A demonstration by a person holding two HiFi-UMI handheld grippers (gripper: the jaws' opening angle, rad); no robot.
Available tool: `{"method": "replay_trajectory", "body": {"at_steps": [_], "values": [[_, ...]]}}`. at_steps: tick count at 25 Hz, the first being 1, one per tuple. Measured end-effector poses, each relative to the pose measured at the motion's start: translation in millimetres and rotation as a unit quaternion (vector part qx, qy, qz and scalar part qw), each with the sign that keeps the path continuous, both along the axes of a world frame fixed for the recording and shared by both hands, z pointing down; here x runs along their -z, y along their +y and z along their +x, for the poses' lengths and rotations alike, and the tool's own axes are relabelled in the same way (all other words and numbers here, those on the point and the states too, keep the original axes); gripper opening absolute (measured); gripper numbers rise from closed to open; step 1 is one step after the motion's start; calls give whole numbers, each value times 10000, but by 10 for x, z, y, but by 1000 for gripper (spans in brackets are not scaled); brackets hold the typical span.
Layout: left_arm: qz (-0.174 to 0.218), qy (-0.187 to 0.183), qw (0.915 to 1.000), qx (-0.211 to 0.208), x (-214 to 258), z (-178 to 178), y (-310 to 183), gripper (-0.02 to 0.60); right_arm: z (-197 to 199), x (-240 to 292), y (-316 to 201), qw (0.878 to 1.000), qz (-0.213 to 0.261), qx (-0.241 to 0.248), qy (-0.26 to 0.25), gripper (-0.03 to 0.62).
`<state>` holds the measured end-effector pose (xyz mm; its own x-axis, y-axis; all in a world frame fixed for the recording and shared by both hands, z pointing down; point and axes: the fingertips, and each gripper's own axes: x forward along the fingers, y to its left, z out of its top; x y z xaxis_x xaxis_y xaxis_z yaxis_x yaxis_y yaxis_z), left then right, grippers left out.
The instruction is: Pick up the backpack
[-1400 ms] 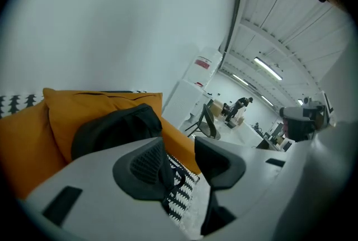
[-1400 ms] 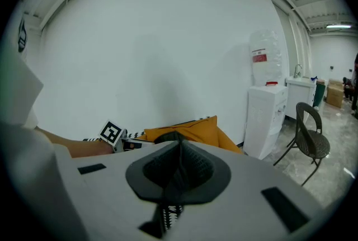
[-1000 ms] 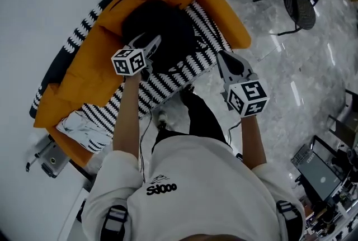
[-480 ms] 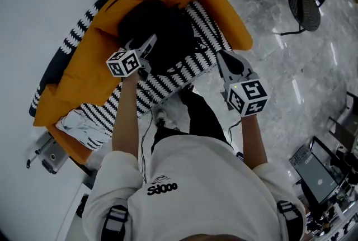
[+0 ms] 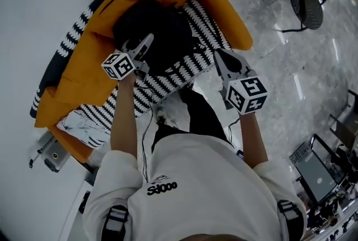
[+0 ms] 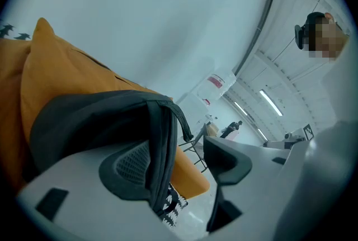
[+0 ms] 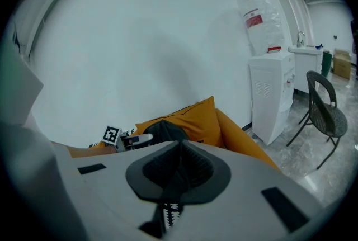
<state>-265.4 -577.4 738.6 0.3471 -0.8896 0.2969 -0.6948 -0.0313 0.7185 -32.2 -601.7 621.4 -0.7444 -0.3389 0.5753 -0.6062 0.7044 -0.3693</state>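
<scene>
As the left tongs (image 5: 140, 42) spread open around a strap (image 6: 162, 139) of the black fabric backpack (image 5: 159, 24), apparently not gripping it, the right tongs (image 5: 222, 56) are clenched empty.

Orange couch (image 5: 84, 75), probably; striped throw (image 5: 168, 80), backpack (image 5: 156, 27) atop.

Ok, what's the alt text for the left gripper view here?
A black backpack strap hangs between the opening jaws of the left gripper, lying against one pad and clear of the other. Behind it the backpack rests against an orange cushion, under a plain white wall.
</scene>
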Motion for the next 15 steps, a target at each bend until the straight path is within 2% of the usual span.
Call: {"method": "replay_trajectory", "body": {"at_steps": [2,7,12,15], "values": [[-40,66,10000,13,-31,-14,-41,285,-5,-33,-22,10000,-72,-17,-6,38],[12,550,9981,276,-97,-136,-199,287,-51,-106,-124,9999,-163,27,10,38],[136,447,9989,56,-73,-42,-456,285,-56,-196,-212,9997,-240,5,51,38],[102,458,9989,77,-106,-41,-545,285,-62,-241,-235,9996,-275,17,85,38]]}}
